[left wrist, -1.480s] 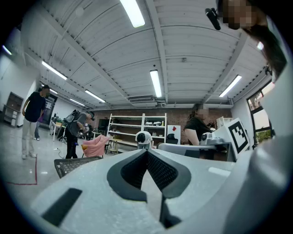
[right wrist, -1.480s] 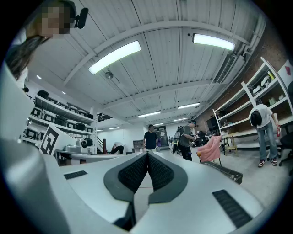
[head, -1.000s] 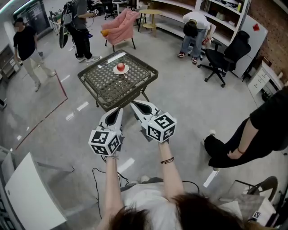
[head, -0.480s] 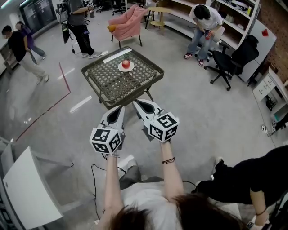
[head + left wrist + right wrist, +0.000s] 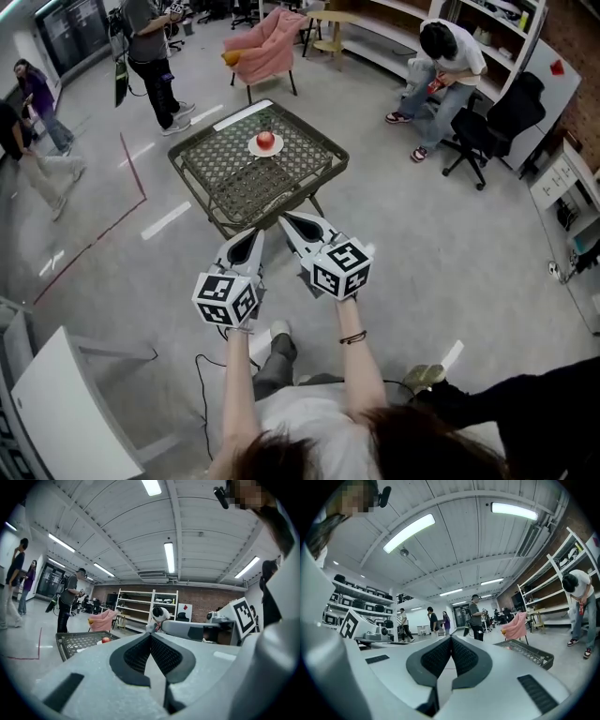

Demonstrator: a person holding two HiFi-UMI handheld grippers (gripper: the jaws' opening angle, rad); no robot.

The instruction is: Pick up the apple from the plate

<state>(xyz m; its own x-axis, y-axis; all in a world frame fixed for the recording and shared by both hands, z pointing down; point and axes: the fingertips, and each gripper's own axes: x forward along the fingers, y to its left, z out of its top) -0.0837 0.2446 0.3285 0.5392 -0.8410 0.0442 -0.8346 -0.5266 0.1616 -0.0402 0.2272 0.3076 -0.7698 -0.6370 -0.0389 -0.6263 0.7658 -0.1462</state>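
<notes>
On white plate (image 5: 254, 148) atop mesh counter (image 5: 234, 180): one red apple (image 5: 265, 140). Well short of it, left gripper (image 5: 253, 232) and right gripper (image 5: 285, 218), both jaws clenched, grasping nothing.

- Person in dark clothing (image 5: 525, 412), head view, lower right: cut off by the frame edges, only part of the body shows.
- Walking person (image 5: 37, 173), left edge: motion-blurred and partly cut off.
- White panel (image 5: 56, 403), lower left corner: cut off by the frame.
- Table (image 5: 234, 183): legs mostly hidden under its mesh top.
- Apple (image 5: 106, 640), left gripper view: a small red dot, no detail.
- Shelf items (image 5: 351, 603), right gripper view: too small to identify.
</notes>
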